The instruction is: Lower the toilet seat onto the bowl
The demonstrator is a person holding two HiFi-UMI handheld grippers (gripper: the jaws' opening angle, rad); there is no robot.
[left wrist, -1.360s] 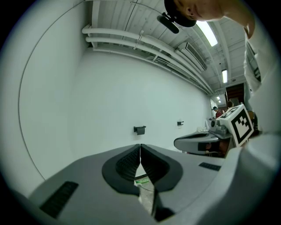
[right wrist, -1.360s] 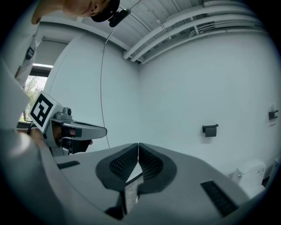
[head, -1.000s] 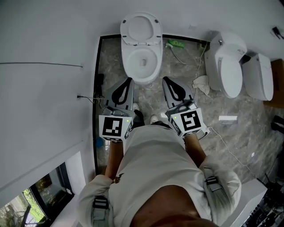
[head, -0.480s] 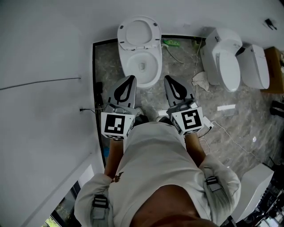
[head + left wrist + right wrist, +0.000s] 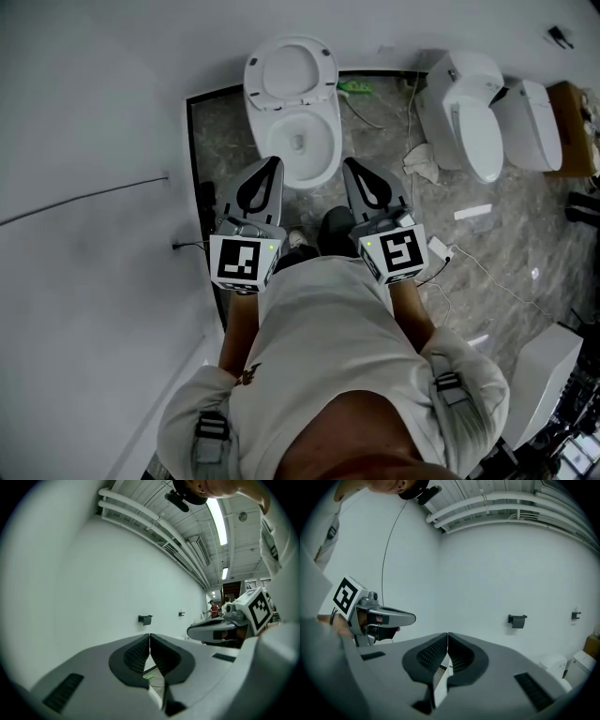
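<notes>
In the head view a white toilet stands against the far wall. Its seat [image 5: 289,73] is raised upright above the open bowl [image 5: 302,141]. My left gripper [image 5: 274,162] is shut and empty, its tip just short of the bowl's front left rim. My right gripper [image 5: 348,165] is also shut and empty, beside the bowl's front right. Neither touches the toilet. In the left gripper view the jaws [image 5: 149,635] meet along a thin line, pointing at a white wall. The right gripper view shows its jaws [image 5: 447,633] closed the same way, with the left gripper [image 5: 386,617] off to the side.
Two more white toilets [image 5: 469,117] [image 5: 530,122] stand to the right, with a crumpled cloth [image 5: 422,161] and cables on the marble floor. A green item [image 5: 355,89] lies behind the bowl. A cardboard box [image 5: 574,127] is far right. A white wall closes the left side.
The head view has shifted, so the toilet now sits slightly further left. Both grippers stay shut, side by side, in front of the bowl. A dark shoe now shows between them.
</notes>
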